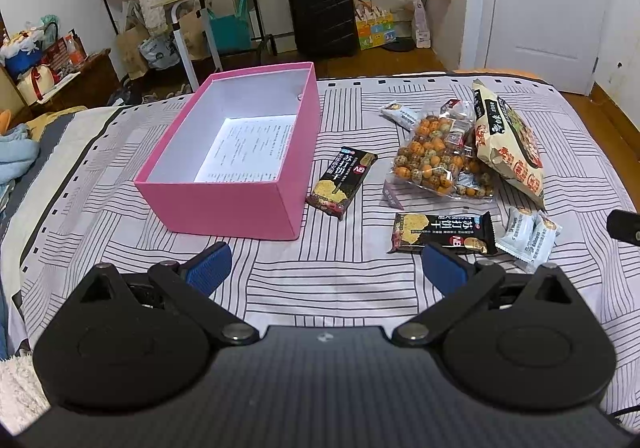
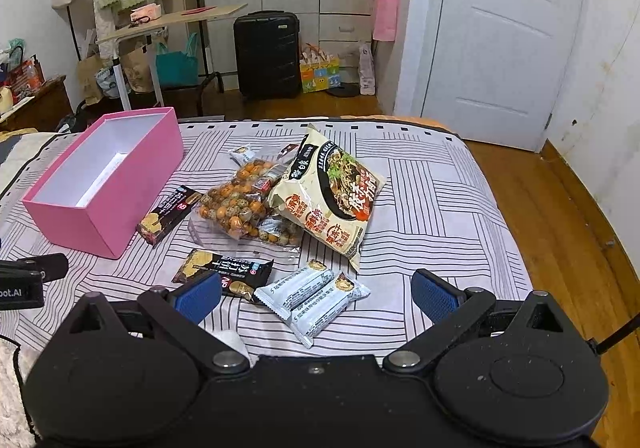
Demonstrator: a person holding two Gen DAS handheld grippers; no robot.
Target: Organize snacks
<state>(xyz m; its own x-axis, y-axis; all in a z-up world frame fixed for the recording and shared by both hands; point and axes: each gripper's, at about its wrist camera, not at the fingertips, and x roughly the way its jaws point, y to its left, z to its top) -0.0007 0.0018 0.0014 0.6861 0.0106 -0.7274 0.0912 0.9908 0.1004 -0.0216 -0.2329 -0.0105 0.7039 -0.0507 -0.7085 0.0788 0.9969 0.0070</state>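
Observation:
An open pink box (image 1: 224, 207) (image 2: 100, 226) with a printed sheet inside stands on the striped bedspread. To its right lie two black cracker packs (image 1: 342, 181) (image 1: 442, 232), a clear bag of round snacks (image 1: 436, 159) (image 2: 236, 209), a noodle packet (image 1: 508, 143) (image 2: 332, 199) and small white wafer packs (image 1: 530, 234) (image 2: 316, 298). My left gripper (image 1: 326, 268) is open and empty, hovering in front of the box and the near cracker pack. My right gripper (image 2: 316, 294) is open and empty, just above the white wafer packs.
The bed's foot edge (image 2: 320, 119) borders a wooden floor (image 2: 560, 215). Beyond stand a black suitcase (image 2: 266, 53), a rolling side table (image 2: 172, 21), a wardrobe and a white door (image 2: 508, 35). A blue blanket (image 1: 16, 151) lies at the bed's left.

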